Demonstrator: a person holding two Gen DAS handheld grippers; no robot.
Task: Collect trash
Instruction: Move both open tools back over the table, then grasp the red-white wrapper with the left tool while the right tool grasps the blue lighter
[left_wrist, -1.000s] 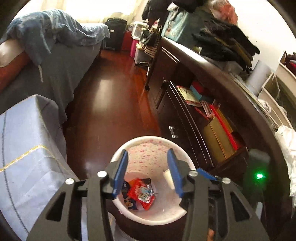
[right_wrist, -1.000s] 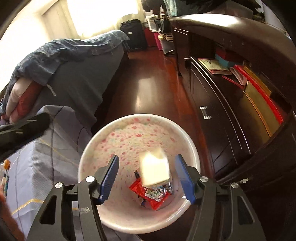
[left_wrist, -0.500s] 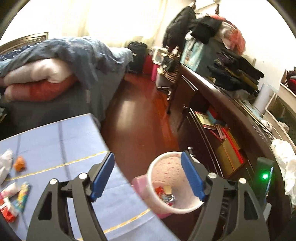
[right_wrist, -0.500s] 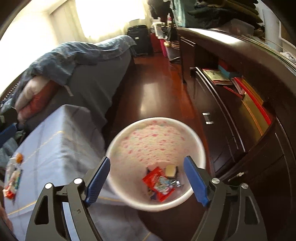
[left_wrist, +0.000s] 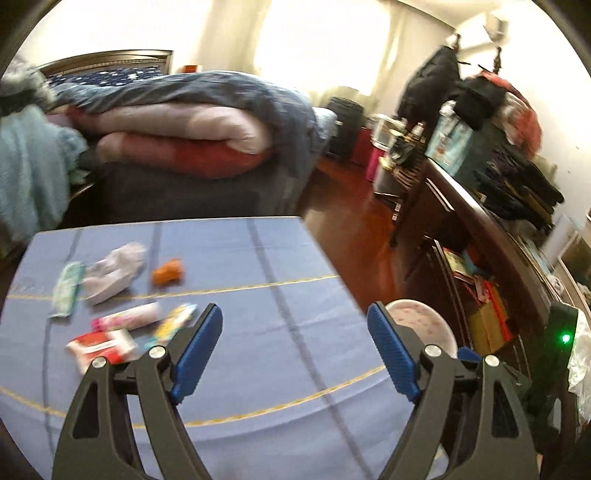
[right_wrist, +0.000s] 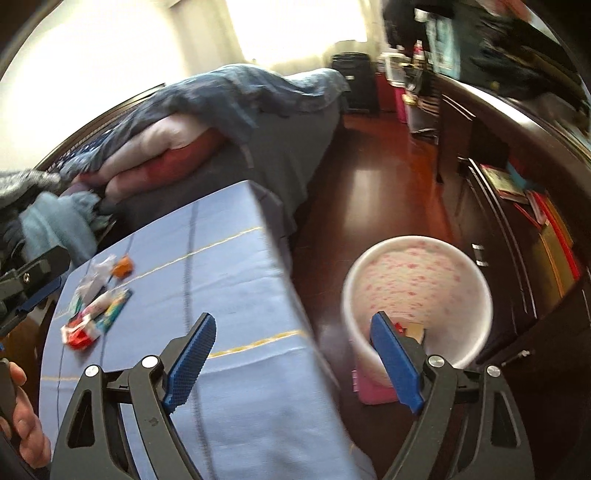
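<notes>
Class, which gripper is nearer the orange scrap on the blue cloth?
Left. The left gripper faces the orange scrap over the cloth; the right gripper hangs at the cloth's edge by the bin, farther away.

six scraps of trash (left_wrist: 110, 275) – one bin (right_wrist: 417, 295) – two grippers (left_wrist: 295, 336).

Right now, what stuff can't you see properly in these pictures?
- Words on the wrappers on the blue tablecloth: left wrist view, motion blur smears them.
- Trash in the bin: right wrist view, the right gripper finger covers most of it.
- Bin in the left wrist view: the left gripper finger and the table edge hide nearly all of it.
- The hand: right wrist view, cut off by the picture edge.
</notes>
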